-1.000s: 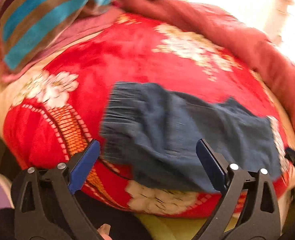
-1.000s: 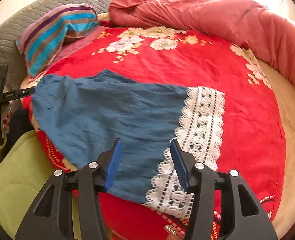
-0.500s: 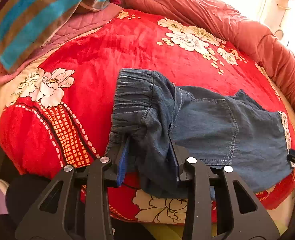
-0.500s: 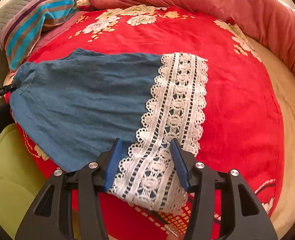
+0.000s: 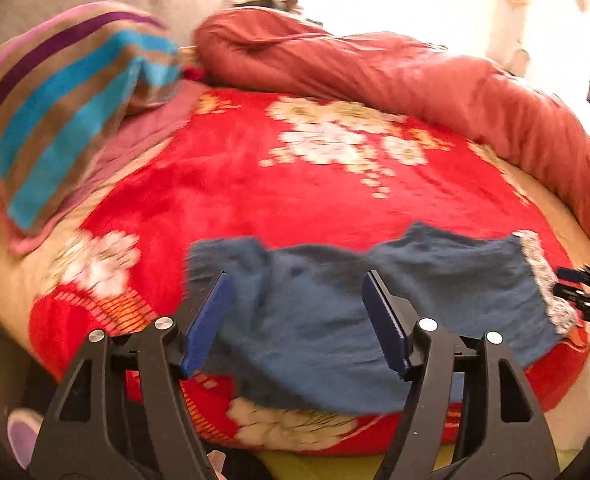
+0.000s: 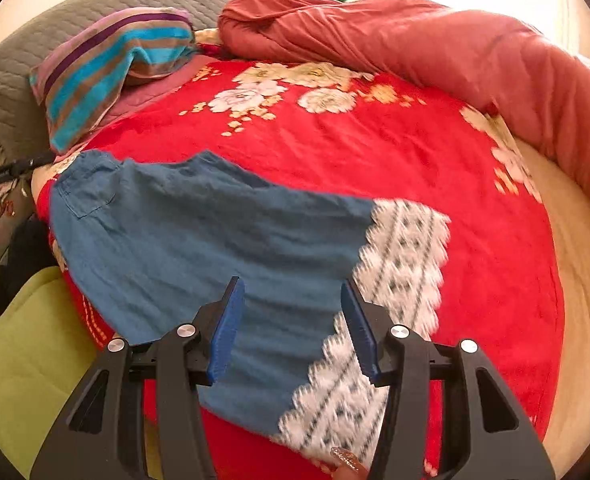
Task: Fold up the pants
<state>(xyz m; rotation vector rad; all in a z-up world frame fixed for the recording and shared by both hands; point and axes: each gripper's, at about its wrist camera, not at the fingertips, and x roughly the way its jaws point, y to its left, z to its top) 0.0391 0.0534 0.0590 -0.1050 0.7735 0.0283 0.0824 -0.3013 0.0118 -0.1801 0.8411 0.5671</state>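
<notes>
Blue denim pants (image 6: 199,236) with a white lace hem (image 6: 403,248) lie spread flat near the front edge of a red floral blanket (image 6: 375,148). They also show in the left wrist view (image 5: 335,320), waistband end at the left, lace hem (image 5: 543,276) at the right. My left gripper (image 5: 295,320) is open and empty, above the waistband end. My right gripper (image 6: 291,328) is open and empty, above the leg next to the lace hem. The right gripper also shows at the right edge of the left wrist view (image 5: 587,292).
A striped pillow (image 6: 107,68) lies at the back left on a grey quilted cushion (image 6: 55,44). A rolled reddish-pink duvet (image 6: 435,44) runs along the back and right. The bed's front edge lies just under both grippers, with a green cloth (image 6: 27,340) below it.
My left gripper let go of the waistband, opened and pulled back. My right gripper pulled back from the lace hem and stays open. The pants now lie flat.
</notes>
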